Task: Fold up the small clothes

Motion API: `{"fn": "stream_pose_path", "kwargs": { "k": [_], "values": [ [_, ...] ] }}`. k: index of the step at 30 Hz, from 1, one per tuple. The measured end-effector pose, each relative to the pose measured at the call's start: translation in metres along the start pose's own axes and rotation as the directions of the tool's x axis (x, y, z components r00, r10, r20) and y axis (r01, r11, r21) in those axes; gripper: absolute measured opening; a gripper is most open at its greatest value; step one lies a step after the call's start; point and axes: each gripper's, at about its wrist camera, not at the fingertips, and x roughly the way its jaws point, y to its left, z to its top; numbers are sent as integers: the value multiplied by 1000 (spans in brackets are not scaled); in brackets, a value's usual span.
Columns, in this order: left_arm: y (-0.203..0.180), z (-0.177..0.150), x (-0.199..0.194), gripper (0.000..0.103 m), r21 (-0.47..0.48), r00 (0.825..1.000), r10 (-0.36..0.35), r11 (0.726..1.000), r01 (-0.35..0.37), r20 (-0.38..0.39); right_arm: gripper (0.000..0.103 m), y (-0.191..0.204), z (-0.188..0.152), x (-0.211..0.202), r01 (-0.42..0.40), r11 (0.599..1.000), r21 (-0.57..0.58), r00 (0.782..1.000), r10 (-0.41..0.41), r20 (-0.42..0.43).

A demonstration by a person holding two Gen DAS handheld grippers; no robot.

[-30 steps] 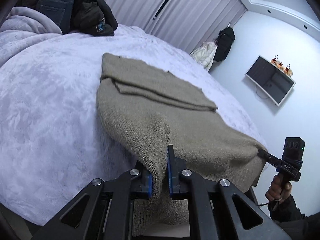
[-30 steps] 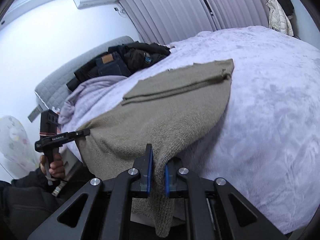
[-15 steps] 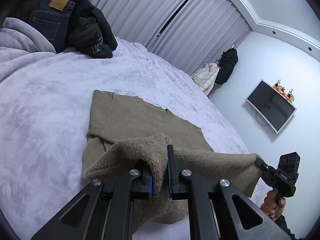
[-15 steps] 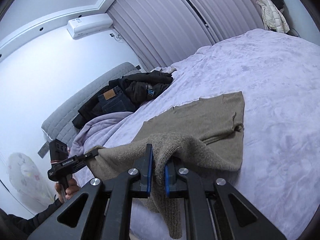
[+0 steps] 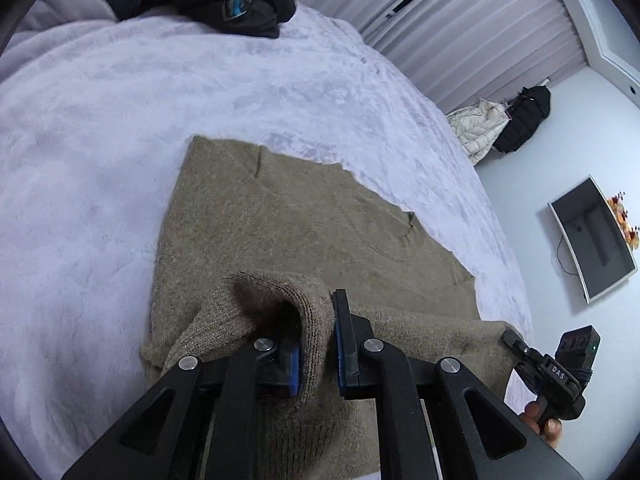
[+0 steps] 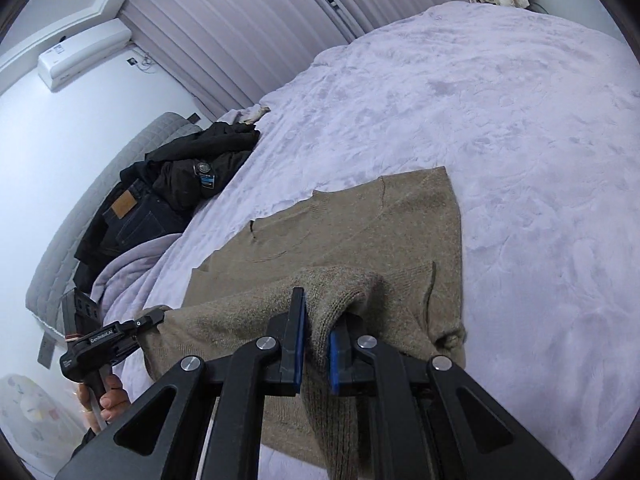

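- Both grippers have carried the sweater's (image 5: 304, 232) near edge up from the bedside over its far half.
- Left gripper (image 5: 316, 354) easing open, knit between its pads.
- Right gripper (image 6: 316, 350) clenched on knit.
- Sweater lies on the bed (image 6: 500, 120).

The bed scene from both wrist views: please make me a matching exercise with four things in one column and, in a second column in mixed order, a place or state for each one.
Things:
1. sweater
2. jeans
3. television
4. air conditioner

Places or states:
A. mounted high on the wall, near the curtains
B. pinched at its near edge by the left gripper and the right gripper
C. dark screen on the wall beside the bed
D. in the pile of dark clothes near the headboard

Pairs: 1-B, 2-D, 3-C, 4-A
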Motion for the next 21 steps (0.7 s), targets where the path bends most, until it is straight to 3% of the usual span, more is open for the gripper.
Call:
{"fn": "stream_pose_path", "kwargs": {
  "k": [1,2,5,7,8,9,11,16,18,19,20,21],
  "values": [
    [10,3,13,20,-35,999,3,999,-4,-53,10,-4,4,9,5,1000,13,1000,-5,-21],
    [19,4,23,33,-65,995,-20,998,13,-98,13,-10,8,19,23,999,30,998,-21,-57],
    [36,4,21,34,-144,984,-140,982,124,-107,14,-33,12,42,50,994,92,987,-35,-156],
    [38,-3,5,65,-157,977,-188,973,171,-101,15,-41,11,35,3,991,133,988,18,-155],
    [38,-9,-7,95,-153,975,-208,969,194,-78,21,-43,8,27,-19,989,145,988,40,-146],
    [36,-17,-19,103,-135,979,-197,973,188,-54,38,-42,1,18,-49,987,151,988,70,-137],
    [28,-32,-35,103,-67,983,-179,982,175,-52,68,-36,-15,3,-75,988,137,987,93,-130],
    [14,-55,-27,103,-26,983,-152,988,150,-106,69,-20,-51,-9,-32,999,40,991,37,-129],
    [4,-53,-25,97,16,986,-135,990,138,-102,63,-19,-55,-6,-21,1000,22,992,23,-122],
    [-3,-51,-22,89,23,984,-142,989,146,-106,59,-17,-54,-4,-15,1000,10,992,16,-125],
    [-11,-49,-18,59,37,978,-167,984,173,-123,44,-16,-53,-2,-17,1000,5,991,17,-133],
    [-18,-48,-14,16,63,973,-174,981,185,-149,26,-16,-50,0,-26,1000,5,989,26,-144]
  ]
}}
